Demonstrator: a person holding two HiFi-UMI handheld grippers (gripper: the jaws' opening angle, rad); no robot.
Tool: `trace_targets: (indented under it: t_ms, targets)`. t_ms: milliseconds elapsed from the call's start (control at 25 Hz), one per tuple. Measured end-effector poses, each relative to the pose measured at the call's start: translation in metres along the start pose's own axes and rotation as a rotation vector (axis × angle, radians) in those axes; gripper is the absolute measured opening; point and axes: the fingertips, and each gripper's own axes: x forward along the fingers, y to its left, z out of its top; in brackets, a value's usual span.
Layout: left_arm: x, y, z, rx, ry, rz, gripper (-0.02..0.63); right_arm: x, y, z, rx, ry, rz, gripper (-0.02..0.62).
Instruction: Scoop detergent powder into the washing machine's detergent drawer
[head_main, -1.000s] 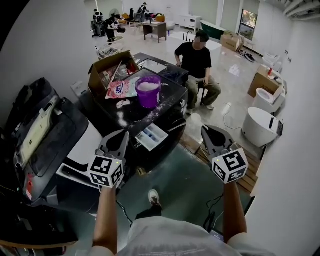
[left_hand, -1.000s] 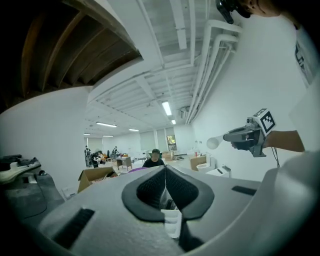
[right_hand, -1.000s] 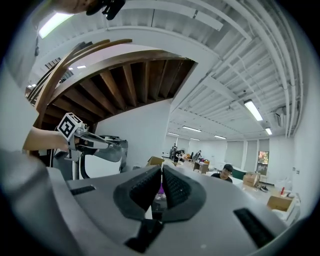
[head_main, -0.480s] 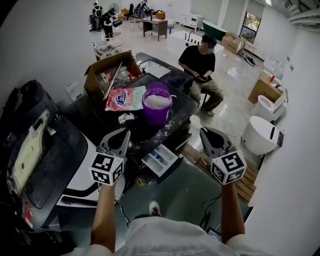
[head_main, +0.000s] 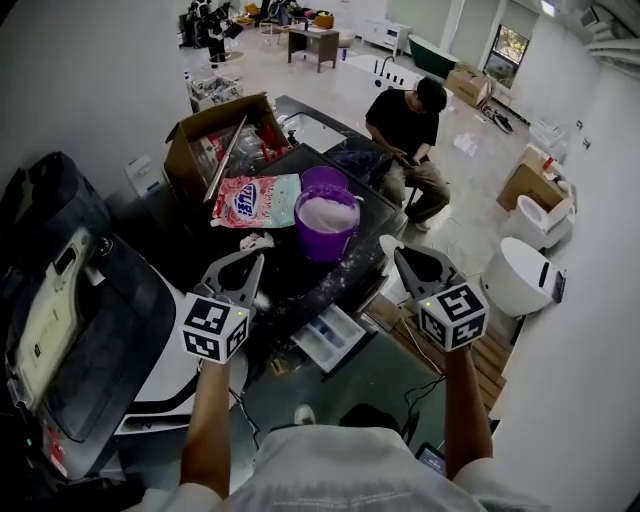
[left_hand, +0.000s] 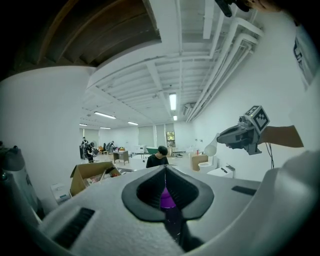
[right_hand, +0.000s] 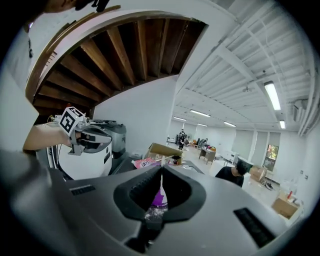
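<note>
I count two tongs. My left tongs are closed on nothing, and my right tongs grip one white scoop. One purple bucket of white powder stands on the dark washing machine. One pink detergent bag lies just left of it; I cannot read its blue print. One cardboard box is behind the bag. One detergent drawer stands open, near, between my tongs.

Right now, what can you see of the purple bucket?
The purple bucket stands upright on the dark machine top. It is open-topped, plastic by its look, and nearly full of white powder. Spilled powder dusts the top around it. A pink detergent bag lies beside it.
</note>
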Motion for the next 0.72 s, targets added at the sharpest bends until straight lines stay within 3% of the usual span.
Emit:
trace_targets:
  t_ms: [280,720]
  targets:
    - [0.020,0.027,-0.019,-0.031,0.035,0.053,0.009,0.058,-0.008,0.009,-0.035,-0.011,0.115,0.012]
    - [0.059,0.049,-0.026,-0.094,0.068,0.176,0.009,0.157,-0.029,0.017,-0.106,0.002,0.370,0.011]
